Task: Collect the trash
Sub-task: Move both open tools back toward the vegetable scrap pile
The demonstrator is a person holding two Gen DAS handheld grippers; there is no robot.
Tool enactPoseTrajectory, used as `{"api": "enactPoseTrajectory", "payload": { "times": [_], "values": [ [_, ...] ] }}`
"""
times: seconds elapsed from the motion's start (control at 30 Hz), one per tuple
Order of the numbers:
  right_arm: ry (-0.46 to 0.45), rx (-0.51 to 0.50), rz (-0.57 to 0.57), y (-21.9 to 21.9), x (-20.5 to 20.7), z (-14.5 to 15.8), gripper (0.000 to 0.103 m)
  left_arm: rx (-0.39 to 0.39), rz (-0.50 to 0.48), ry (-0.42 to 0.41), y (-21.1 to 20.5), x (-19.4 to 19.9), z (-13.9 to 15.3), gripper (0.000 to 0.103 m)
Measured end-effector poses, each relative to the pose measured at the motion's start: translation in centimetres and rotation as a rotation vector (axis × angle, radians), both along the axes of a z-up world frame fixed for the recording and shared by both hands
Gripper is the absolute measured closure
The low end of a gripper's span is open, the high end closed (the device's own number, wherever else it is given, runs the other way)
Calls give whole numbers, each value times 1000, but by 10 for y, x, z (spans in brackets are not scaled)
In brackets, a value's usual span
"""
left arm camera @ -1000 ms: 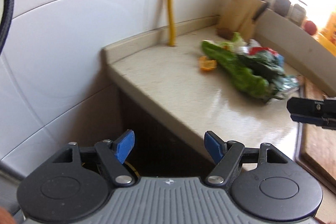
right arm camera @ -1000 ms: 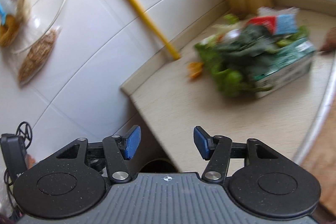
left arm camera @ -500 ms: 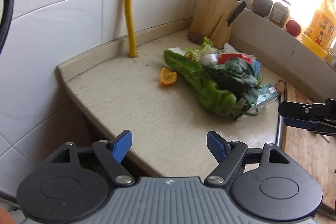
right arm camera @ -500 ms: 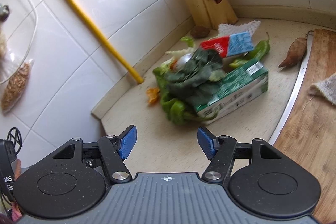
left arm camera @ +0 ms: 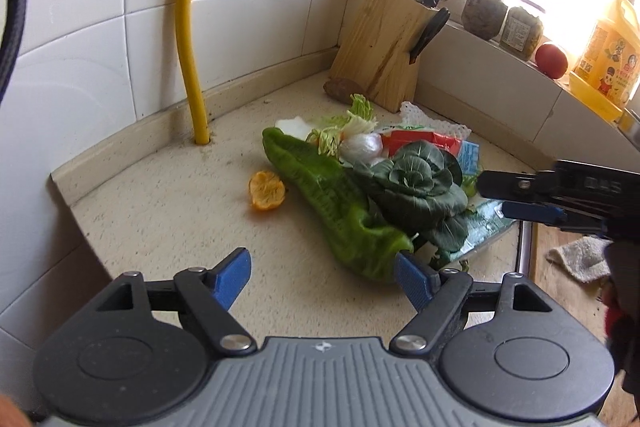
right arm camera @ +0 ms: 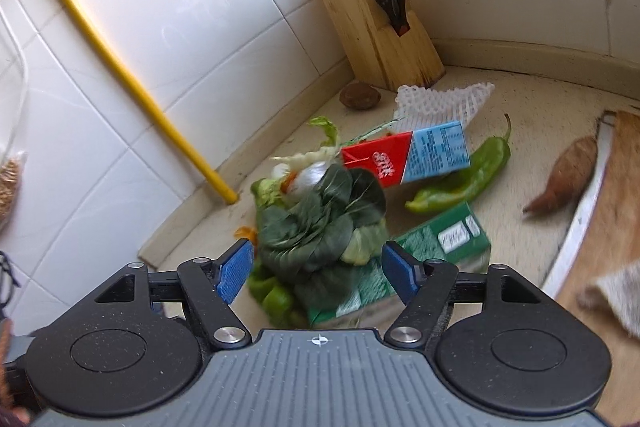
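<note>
On countertop (left arm camera: 168,227): trash heap, approach step, nothing gripped.
Left gripper (left arm camera: 322,273) and right gripper (right arm camera: 318,269), jaws spread; next, close on leafy greens (right arm camera: 320,223).

Both grippers have come in over the counter toward the trash pile. A second ago the left gripper (left arm camera: 322,277) looked past the counter's edge, with the pile well ahead; now the big green pepper (left arm camera: 340,211) lies just beyond its right fingertip. The right gripper (right arm camera: 318,277) has closed in too: the dark leafy greens (right arm camera: 320,223), then far ahead and blurred, now sit between its wide-spread fingers, above the green carton (right arm camera: 432,247)
</note>
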State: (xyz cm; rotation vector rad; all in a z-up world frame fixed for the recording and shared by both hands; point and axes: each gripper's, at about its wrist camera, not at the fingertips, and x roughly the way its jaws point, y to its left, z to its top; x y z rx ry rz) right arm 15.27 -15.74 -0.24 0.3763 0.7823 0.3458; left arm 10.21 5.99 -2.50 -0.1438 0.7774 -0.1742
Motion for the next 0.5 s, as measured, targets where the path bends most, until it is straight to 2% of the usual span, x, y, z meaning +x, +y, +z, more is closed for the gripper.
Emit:
{"api": "enactPoseTrajectory", "payload": {
  "times": [0.3, 0.5],
  "values": [
    [55, -42, 84, 20, 45, -17, 21, 12, 21, 1, -4, 15, 3, 27],
    [94, -100, 170, 44, 61, -27, 13, 11, 16, -3, -6, 29, 4, 27]
  ]
}}
